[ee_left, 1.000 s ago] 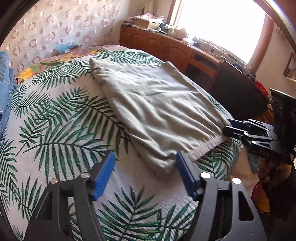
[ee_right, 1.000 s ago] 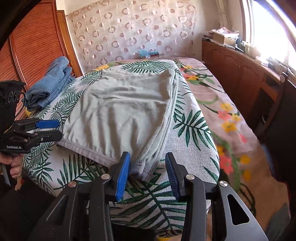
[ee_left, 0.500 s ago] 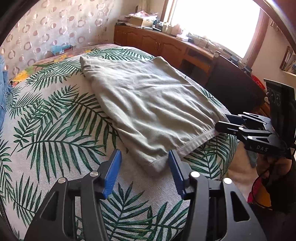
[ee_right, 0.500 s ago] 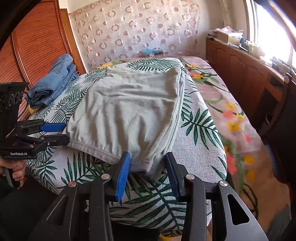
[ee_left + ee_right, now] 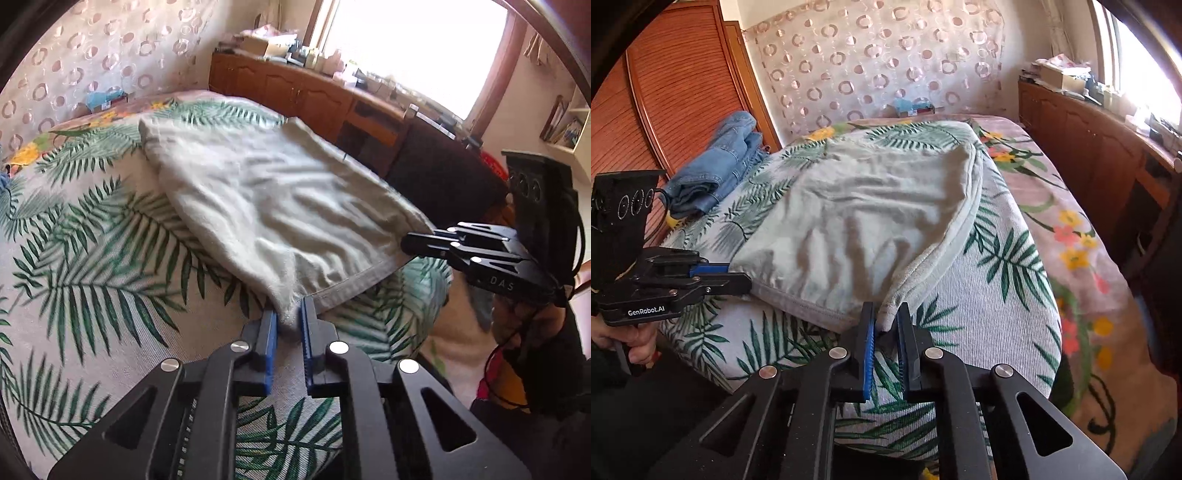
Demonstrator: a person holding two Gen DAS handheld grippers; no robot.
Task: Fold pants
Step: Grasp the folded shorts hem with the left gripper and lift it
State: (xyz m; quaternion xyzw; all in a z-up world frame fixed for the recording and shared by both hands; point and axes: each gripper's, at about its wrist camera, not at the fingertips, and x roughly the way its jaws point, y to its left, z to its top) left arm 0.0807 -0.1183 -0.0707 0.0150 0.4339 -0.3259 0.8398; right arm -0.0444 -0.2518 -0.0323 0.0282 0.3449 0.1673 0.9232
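Both grippers have just been closing: left gripper (image 5: 287,320) is pinching the pants (image 5: 280,199) corner bottom-center between its fingers, right gripper (image 5: 885,322) is clamping the other near corner likewise.

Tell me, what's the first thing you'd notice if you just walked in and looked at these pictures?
The pale green pants lying spread on the palm-leaf bedspread in the middle. The left gripper and the right gripper have just been closing and now each pinches a near corner of them. Folded blue jeans sit at the bed's far left edge by the wooden wardrobe.
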